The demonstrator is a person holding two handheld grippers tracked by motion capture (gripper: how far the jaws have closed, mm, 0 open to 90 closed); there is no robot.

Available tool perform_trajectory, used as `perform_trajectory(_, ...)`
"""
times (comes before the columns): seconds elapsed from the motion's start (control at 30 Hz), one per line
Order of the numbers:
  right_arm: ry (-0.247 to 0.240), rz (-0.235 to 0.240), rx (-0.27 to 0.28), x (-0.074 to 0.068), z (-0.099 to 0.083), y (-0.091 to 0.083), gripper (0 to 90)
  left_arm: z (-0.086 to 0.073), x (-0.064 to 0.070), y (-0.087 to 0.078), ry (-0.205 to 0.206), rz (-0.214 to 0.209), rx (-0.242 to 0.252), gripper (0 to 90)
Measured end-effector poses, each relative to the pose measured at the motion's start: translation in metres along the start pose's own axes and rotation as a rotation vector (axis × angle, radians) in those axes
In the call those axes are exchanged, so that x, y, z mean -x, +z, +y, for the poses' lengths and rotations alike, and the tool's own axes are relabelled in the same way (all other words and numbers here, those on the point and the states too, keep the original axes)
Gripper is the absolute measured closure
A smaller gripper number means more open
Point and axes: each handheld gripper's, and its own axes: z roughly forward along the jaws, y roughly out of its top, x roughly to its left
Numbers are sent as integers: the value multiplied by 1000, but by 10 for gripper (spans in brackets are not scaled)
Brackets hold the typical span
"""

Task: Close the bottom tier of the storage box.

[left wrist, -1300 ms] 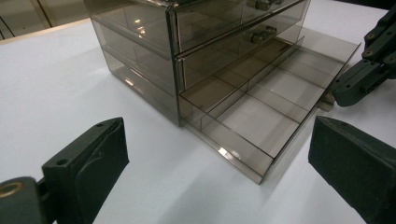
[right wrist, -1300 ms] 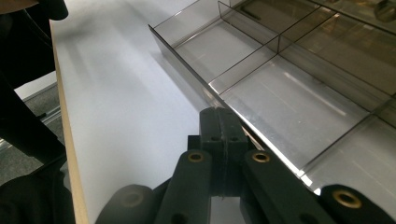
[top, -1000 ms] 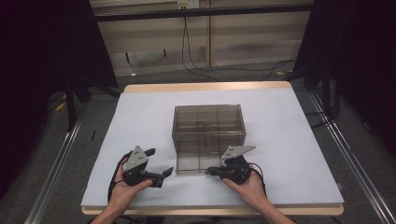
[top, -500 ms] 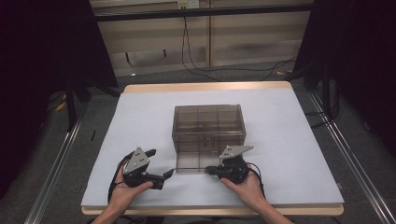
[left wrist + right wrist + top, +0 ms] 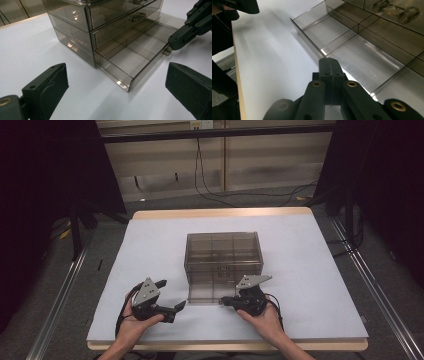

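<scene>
A smoky clear drawer cabinet (image 5: 223, 251) stands mid-table, seen close in the left gripper view (image 5: 75, 22). Its bottom drawer (image 5: 202, 296) is pulled out toward me, and the divided compartments (image 5: 125, 58) (image 5: 352, 47) hold nothing. My right gripper (image 5: 224, 301) (image 5: 329, 67) is shut at the drawer's front, on its handle (image 5: 166, 51). From the left gripper view, its black jaws (image 5: 175, 42) are pinched on that handle. My left gripper (image 5: 172, 294) (image 5: 116, 77) is open and holds nothing. It rests just left of the drawer's front corner.
The white table top (image 5: 310, 270) has free room on both sides of the cabinet and behind it. Its wooden front edge (image 5: 230, 345) lies under my wrists. Cables (image 5: 240, 195) trail on the floor beyond the table.
</scene>
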Motion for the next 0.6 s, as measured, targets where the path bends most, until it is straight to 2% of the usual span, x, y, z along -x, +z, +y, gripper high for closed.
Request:
perform_trajectory(0.37, 6, -17, 5, 2, 1, -2, 900, 0, 1, 1, -13, 2, -2, 44)
perform_trajectory(0.57, 2, -27, 6, 2, 1, -2, 900, 0, 1, 1, -7, 3, -4, 43)
perform_trajectory(0.6, 0, -29, 7, 2, 1, -2, 900, 0, 0, 0, 4, 9, -13, 43)
